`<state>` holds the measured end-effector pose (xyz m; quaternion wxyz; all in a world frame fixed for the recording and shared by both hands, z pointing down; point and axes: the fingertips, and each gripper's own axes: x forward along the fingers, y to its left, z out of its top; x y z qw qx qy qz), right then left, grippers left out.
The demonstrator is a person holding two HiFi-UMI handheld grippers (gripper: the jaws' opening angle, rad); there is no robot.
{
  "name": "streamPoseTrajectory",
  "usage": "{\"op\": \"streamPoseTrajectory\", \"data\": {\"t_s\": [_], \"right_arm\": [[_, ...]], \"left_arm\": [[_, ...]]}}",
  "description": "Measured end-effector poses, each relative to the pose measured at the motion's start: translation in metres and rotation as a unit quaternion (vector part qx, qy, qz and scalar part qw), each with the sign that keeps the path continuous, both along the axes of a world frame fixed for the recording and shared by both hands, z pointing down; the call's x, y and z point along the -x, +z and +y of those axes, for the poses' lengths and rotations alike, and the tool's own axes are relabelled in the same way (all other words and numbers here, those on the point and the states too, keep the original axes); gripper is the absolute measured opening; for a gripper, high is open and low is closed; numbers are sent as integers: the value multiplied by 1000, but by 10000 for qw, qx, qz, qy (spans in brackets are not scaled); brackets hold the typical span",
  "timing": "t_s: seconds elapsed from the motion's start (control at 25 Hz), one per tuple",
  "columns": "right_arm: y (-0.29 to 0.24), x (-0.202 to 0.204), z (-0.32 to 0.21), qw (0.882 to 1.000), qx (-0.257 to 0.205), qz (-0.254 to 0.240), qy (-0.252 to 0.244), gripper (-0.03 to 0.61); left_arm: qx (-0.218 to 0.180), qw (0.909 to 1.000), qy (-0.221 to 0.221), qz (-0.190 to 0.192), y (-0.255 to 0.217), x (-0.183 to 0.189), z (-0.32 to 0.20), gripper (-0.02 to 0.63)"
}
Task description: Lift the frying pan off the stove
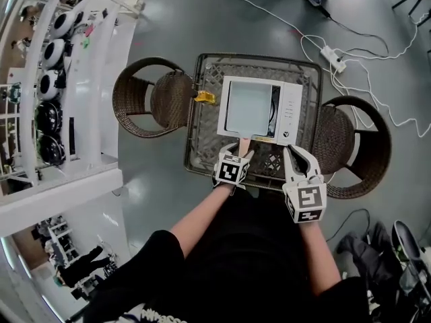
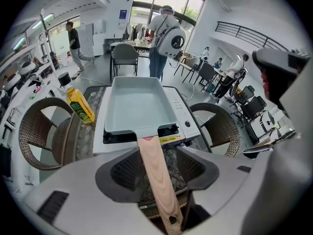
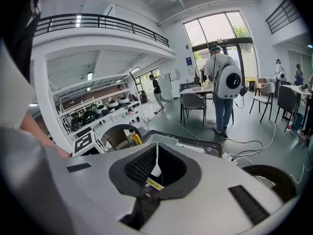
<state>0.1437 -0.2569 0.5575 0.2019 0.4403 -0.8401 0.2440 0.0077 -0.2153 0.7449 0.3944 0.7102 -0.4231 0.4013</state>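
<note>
Two tools: the left tool point(image 1: 237, 155) stands wide apart astride the wooden handle point(image 2: 155, 173) of the one frying pan point(image 1: 248, 106), pads clear of it; the right tool point(image 1: 300, 157), lower centre-right, gapes empty; the pan sits on the single stove point(image 1: 291, 110) at frame centre, on the wicker surface point(image 1: 201, 150); two chairs point(image 1: 145, 98) flank it; one yellow bottle point(image 1: 204, 97) lies left of the stove.

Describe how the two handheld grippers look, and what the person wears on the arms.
Left gripper and right gripper: pale grey plastic shells, two broad jaws lined with dark ribbed pads, each carrying a cube of black-and-white square markers. No cables show. The person wears a black short-sleeved top.
</note>
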Motion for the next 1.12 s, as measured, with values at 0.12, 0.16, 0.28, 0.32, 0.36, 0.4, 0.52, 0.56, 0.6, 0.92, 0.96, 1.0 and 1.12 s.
{"op": "streamPoseTrajectory", "data": {"t_s": [0.12, 0.16, 0.28, 0.32, 0.36, 0.4, 0.52, 0.56, 0.6, 0.92, 0.96, 1.0, 1.12], "right_arm": [[5, -6, -1, 10000, 80, -16, 22, 32], [6, -7, -1, 9999, 108, -22, 17, 32], [10, -13, -6, 9998, 171, -23, 46, 32], [11, -16, -8, 9998, 185, -34, 76, 32], [12, -19, -9, 9997, 201, -44, 110, 32], [13, -22, -9, 9997, 216, -47, 140, 32], [18, -28, -8, 9995, 252, -47, 202, 32], [19, -29, -8, 9994, 269, -41, 229, 32], [21, -32, -8, 9992, 292, -27, 262, 32], [24, -36, -5, 9988, 378, -26, 321, 32], [25, -36, -4, 9988, 383, -34, 311, 32], [26, -35, -4, 9988, 388, -43, 300, 32], [27, -34, 0, 9988, 404, -68, 275, 32]], "left_arm": [[131, 9999, -82, -51, 11, 2, 0, 250], [145, 9998, -100, -76, 14, 2, 0, 250], [288, 9994, -163, -109, 24, 1, -2, 250], [373, 9991, -183, -111, 28, 0, -3, 250], [461, 9987, -207, -102, 33, -2, -3, 250], [538, 9982, -233, -87, 37, -3, -3, 250], [700, 9972, -273, -60, 48, -5, -2, 253], [765, 9967, -259, -66, 50, -5, -2, 252], [834, 9962, -217, -81, 53, -6, -1, 253], [1369, 9901, -298, -69, 68, -15, 13, 219], [1382, 9898, -319, -107, 70, -15, 14, 194], [1376, 9898, -332, -160, 71, -14, 14, 152], [1422, 9887, -442, -165, 73, -9, 15, 60]]}}
